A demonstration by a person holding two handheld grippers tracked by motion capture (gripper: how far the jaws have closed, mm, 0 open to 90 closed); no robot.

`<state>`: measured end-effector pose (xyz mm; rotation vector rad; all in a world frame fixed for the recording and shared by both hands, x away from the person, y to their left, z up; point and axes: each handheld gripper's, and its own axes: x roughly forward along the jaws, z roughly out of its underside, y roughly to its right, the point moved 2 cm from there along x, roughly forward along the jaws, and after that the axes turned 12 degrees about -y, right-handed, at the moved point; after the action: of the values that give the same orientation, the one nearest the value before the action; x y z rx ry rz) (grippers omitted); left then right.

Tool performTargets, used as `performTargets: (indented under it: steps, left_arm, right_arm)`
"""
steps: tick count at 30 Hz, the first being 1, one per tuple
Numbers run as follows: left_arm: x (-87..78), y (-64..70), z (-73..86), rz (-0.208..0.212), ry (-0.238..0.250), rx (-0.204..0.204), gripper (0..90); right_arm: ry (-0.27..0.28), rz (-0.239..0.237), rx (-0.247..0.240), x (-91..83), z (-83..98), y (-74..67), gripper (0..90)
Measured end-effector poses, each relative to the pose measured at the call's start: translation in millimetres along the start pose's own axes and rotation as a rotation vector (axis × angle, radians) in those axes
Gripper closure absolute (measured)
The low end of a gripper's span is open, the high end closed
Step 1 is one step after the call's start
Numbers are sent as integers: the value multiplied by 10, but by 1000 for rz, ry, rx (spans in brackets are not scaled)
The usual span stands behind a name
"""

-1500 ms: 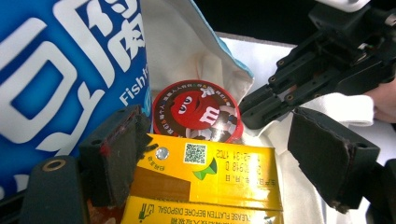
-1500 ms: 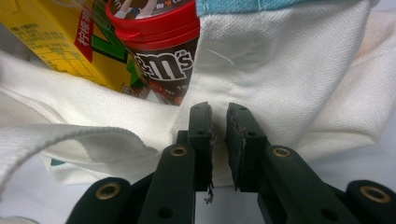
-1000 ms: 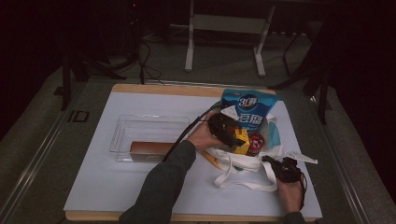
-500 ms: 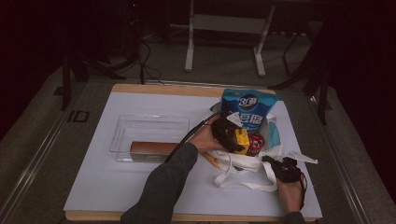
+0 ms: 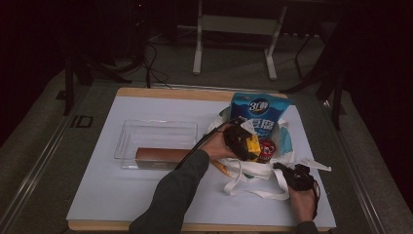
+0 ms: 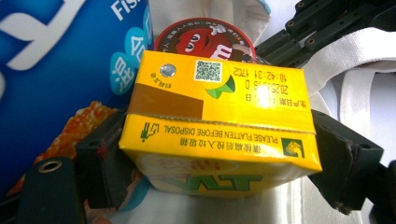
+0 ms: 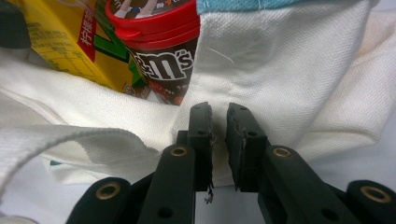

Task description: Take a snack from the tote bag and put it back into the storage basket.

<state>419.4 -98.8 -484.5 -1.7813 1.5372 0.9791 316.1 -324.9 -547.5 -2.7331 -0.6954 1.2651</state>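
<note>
Carton entering bag, little changed.
Left gripper (image 6: 219,154) still clamps carton (image 6: 219,126) inside the bag (image 5: 253,168) at the tabletop's right edge; right gripper (image 7: 219,135) stays pinching its rim.

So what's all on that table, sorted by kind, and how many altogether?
Snack and drink packs: 3, the blue pouch, the yellow carton in the left claw, and the red-lidded candy tub.
Cloth bags: 1, the white tote, pinched by the right claw.
Clear trays: 1.
Brown boxes: 1.
Total: 6
</note>
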Motion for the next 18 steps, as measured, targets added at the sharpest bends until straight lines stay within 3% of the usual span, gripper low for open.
performTargets:
  steps: [10, 18]
  left_arm:
    - [52, 19, -22, -20, -3, -23, 217]
    - [60, 46, -21, -52, -22, -17, 281]
  right_arm:
    - [0, 0, -1, 1, 0, 1, 801]
    - [-1, -1, 1, 0, 0, -1, 801]
